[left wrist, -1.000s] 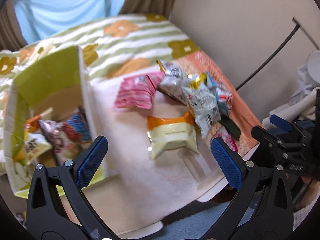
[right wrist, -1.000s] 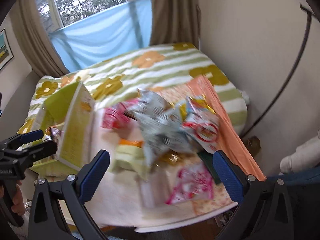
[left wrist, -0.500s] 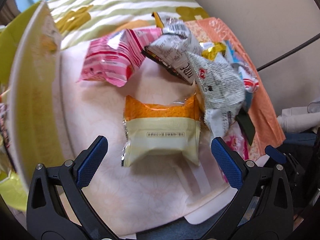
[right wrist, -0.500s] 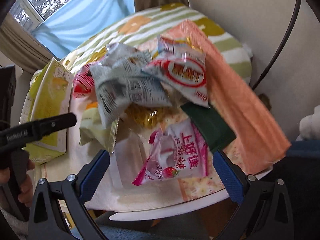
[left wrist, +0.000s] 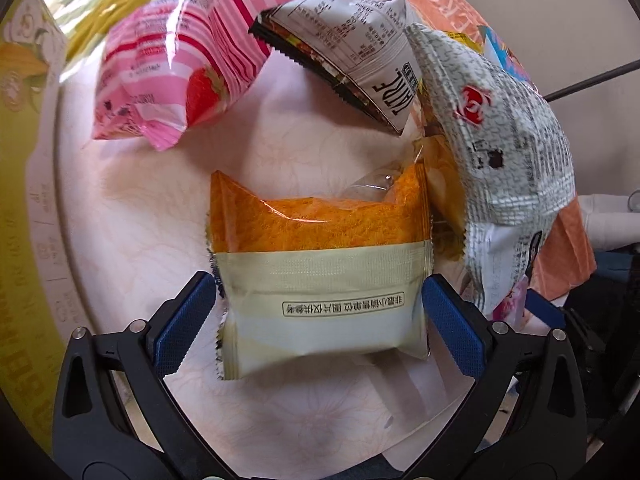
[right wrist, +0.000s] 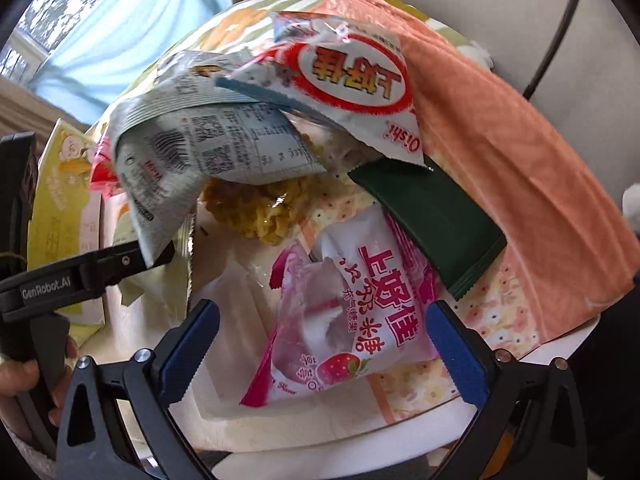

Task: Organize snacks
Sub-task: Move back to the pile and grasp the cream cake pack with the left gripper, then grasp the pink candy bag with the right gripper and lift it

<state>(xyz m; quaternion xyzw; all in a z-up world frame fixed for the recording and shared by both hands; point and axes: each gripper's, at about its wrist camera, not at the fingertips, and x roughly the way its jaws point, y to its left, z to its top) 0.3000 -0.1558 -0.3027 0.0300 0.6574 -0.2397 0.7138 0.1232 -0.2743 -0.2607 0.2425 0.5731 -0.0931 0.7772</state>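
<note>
The flat cream-and-orange plastic snack packet (left wrist: 320, 276) lay in the lower middle of the left wrist view, flat on the pale round worktop (left wrist: 132, 216), with the left gripper (left wrist: 320, 320) spread wide and one blue finger just beside each side edge, not yet pressing. In the lower centre of the right wrist view, the pink-and-white strawberry-print candy pouch (right wrist: 344, 320) lay between the wide fingers of the right gripper (right wrist: 324, 344), the right-hand pad at or very near its edge and the left-hand pad clear of it.

Further out, a pink striped strawberry bag (left wrist: 172, 68) sat in the upper left of the left wrist view, and a grey-white crinkled foil bag (left wrist: 508, 160) leaned down the right side, its lower edge close to the cream packet. A yellow-green cardboard box (left wrist: 24, 160) ran along the left border. In the right wrist view a dark green sachet (right wrist: 432, 216) overlapped the upper right of the candy pouch.

Both packets were thin, slick and air-filled, so closing on the side edges could make them buckle or squirt out. The right-hand finger of the left gripper might also catch the foil bag's hanging corner and drag it along. Likewise, lifting the pouch could tug the green sachet off the rim.
</note>
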